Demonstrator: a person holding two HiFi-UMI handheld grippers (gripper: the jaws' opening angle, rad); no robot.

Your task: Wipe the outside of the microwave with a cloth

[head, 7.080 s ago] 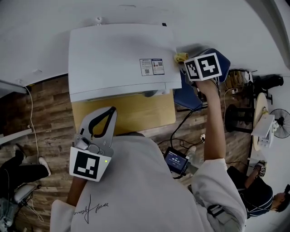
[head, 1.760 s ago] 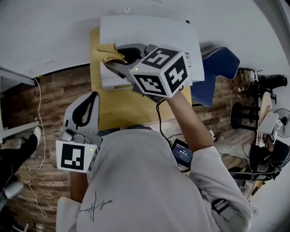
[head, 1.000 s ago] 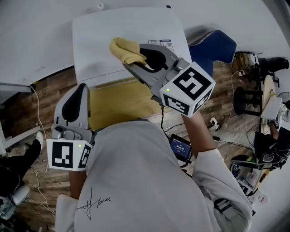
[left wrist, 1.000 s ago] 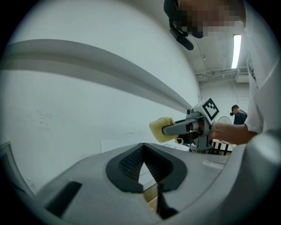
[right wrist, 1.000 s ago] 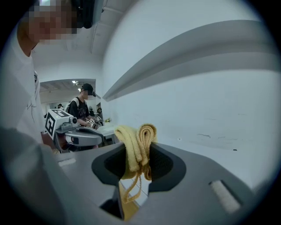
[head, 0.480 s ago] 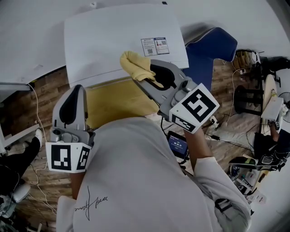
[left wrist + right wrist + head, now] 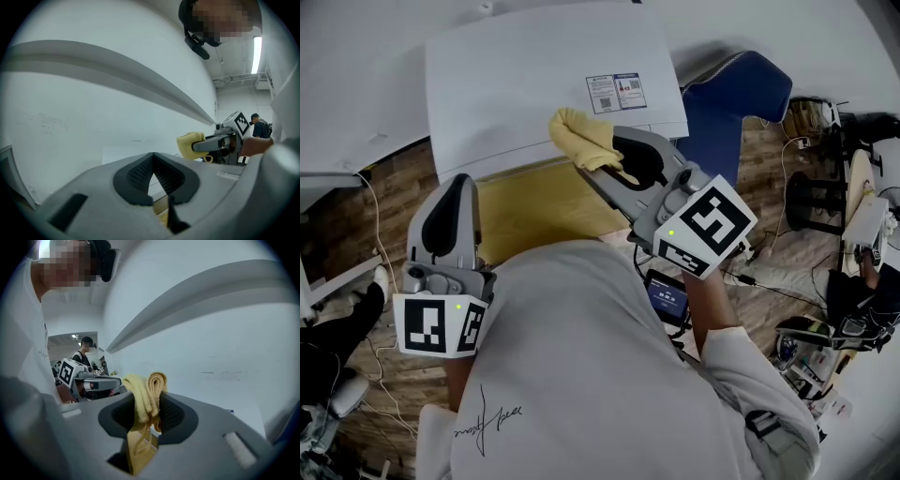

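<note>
**Head view.** Camera above the person, facing steeply down. The white shirt [image 7: 581,375] lies nearest and fills the lower frame. The microwave [image 7: 544,84] top, the yellow table [image 7: 534,202] and the wood floor [image 7: 375,216] lie farther off.

**Left gripper view.** Camera just behind the left gripper [image 7: 153,165], looking along its jaws at a white surface [image 7: 93,112]. The jaws are very near the lens.

**Right gripper view.** Same mounting on the right gripper [image 7: 148,414], facing the same way.

**Shared.** Each gripper view catches the other gripper at its inner edge. All three views show the cloth [image 7: 147,387].
</note>
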